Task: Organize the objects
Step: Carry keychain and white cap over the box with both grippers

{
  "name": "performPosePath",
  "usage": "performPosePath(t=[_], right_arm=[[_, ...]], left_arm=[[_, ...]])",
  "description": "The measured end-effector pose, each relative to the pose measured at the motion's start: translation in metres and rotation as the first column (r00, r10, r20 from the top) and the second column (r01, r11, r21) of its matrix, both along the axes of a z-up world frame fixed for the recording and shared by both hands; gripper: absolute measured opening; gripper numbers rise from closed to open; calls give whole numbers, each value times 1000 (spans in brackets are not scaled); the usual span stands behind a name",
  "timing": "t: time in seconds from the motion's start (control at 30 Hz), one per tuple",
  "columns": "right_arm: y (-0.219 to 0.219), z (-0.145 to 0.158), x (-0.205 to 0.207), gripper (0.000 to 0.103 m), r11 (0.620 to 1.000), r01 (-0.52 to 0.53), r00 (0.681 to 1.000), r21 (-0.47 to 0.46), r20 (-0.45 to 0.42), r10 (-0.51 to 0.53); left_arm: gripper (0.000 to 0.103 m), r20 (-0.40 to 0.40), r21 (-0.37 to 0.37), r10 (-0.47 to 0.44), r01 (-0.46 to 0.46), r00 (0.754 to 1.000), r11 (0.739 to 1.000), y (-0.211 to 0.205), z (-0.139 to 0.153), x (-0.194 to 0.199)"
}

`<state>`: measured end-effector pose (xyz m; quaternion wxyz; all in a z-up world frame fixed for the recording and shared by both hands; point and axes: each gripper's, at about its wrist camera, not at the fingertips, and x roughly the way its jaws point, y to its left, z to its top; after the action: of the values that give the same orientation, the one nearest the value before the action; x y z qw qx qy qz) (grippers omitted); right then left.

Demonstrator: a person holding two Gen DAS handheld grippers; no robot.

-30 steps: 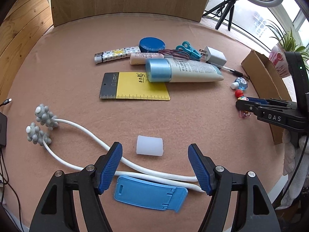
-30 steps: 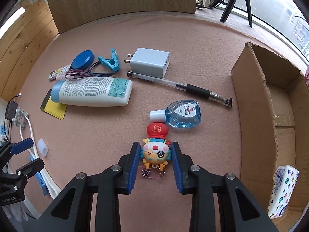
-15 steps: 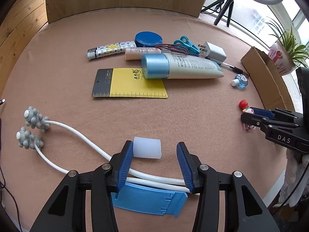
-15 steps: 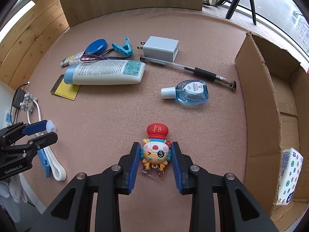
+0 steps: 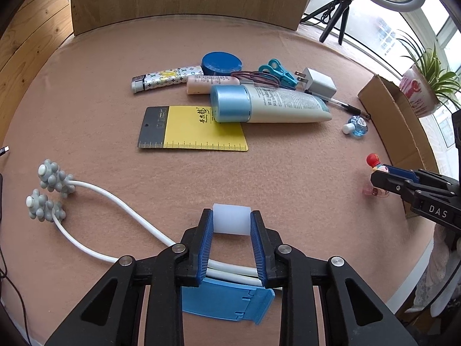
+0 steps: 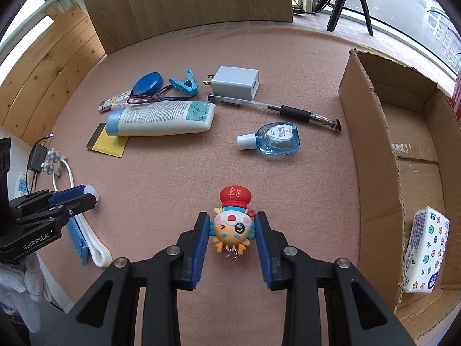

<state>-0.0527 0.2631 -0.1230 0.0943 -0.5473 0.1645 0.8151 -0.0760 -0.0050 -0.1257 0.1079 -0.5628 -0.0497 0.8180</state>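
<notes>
Left wrist view: left gripper [image 5: 231, 222] jaws closing on the white silicone cap [image 5: 231, 219], which sits between the fingertips with both blue pads against its ends. White massager cord [image 5: 121, 206] and blue phone stand [image 5: 227, 302] lie under the fingers, nearer the camera. Right wrist view: right gripper [image 6: 232, 227] pinches the cartoon keychain figure [image 6: 232, 225]; red hat pokes out past the fingertips. Cardboard box [image 6: 371, 132] is right of the fingers.

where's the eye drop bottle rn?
Right wrist view: the eye drop bottle lies on its side mid-table, just below the pen, left of the cardboard box, beyond the cartoon keychain.
</notes>
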Motion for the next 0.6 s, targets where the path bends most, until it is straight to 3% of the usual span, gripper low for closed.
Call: performPosePath(t=[0.3,0.6], right_arm=[[11,26,23,29,998,48,996,-32,-79,-51],[31,59,63,29,993,118,980,-10,-158,-118]], left_arm=[[28,-29,65,-11,13,1000,998,18,17,-4],[28,-106,98,-104,114,989,989,73,47,-23]])
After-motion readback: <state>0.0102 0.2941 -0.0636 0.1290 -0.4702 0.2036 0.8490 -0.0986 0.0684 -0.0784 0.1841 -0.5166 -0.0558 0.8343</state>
